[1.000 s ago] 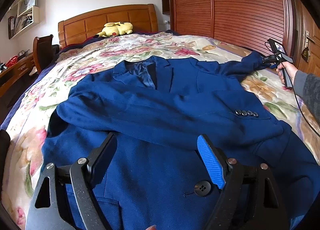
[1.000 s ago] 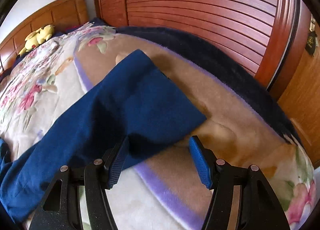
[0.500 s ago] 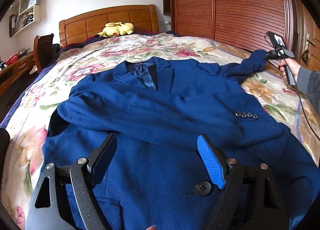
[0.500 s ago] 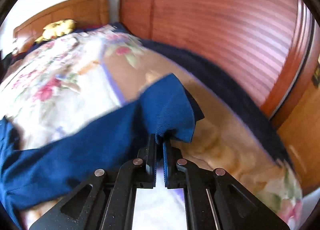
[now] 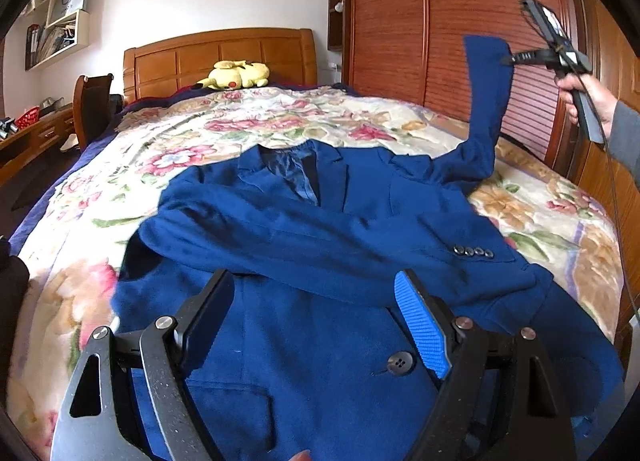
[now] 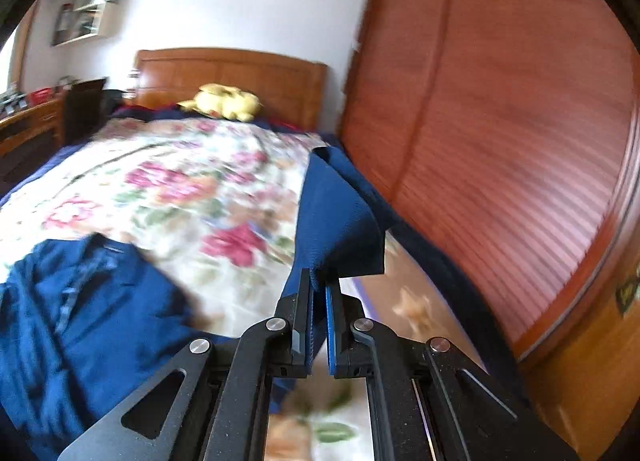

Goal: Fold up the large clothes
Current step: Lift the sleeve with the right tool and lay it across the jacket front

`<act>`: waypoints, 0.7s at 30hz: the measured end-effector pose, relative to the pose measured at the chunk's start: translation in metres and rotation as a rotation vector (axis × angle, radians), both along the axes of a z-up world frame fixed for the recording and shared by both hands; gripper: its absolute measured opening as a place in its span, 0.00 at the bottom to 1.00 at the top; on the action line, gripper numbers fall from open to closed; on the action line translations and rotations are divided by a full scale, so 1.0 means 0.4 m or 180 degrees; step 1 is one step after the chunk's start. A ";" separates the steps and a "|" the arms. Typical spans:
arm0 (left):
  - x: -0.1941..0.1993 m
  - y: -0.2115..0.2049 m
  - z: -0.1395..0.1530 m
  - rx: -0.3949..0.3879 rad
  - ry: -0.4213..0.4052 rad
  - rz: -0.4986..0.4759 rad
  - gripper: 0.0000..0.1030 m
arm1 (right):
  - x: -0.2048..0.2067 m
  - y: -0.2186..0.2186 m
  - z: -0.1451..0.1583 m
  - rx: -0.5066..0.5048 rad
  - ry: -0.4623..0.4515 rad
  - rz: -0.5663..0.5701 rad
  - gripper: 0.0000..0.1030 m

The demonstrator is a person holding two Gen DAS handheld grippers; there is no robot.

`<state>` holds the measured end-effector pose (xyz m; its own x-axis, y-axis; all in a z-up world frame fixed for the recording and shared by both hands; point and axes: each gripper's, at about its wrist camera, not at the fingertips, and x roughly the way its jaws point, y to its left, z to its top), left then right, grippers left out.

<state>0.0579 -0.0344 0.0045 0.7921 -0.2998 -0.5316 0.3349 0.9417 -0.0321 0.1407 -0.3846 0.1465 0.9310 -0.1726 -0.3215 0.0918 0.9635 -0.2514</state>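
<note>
A blue suit jacket (image 5: 320,245) lies face up on the floral bedspread, collar toward the headboard. One sleeve is folded across its chest. My left gripper (image 5: 312,313) is open and empty, hovering over the jacket's lower front near a dark button (image 5: 400,363). My right gripper (image 6: 319,281) is shut on the cuff of the other sleeve (image 6: 336,229) and holds it raised high above the bed's right side; the lifted sleeve also shows in the left wrist view (image 5: 486,101). The jacket body shows at lower left in the right wrist view (image 6: 72,325).
The bed (image 5: 552,221) has a wooden headboard (image 5: 216,57) with a yellow plush toy (image 5: 236,75) in front of it. A slatted wooden wardrobe (image 5: 440,21) runs along the right. A chair (image 5: 94,105) and desk stand at the left.
My right gripper shut on the sleeve cuff and lifted it up off the bed, swinging toward the headboard. My left gripper stayed open over the jacket front.
</note>
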 end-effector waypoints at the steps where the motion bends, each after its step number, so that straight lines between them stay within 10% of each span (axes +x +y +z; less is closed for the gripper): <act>1: -0.003 0.007 0.003 0.0003 -0.0003 0.0006 0.81 | -0.023 0.037 0.013 -0.0034 -0.0039 0.0092 0.04; 21: -0.095 0.297 0.072 -0.0147 -0.0209 0.0530 0.81 | -0.339 0.519 0.035 -0.0486 -0.0199 0.1522 0.04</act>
<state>0.0200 0.0842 0.0331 0.8654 -0.1846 -0.4659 0.1773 0.9823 -0.0599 0.0051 -0.1770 0.1604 0.9341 0.2371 -0.2668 -0.3313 0.8541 -0.4009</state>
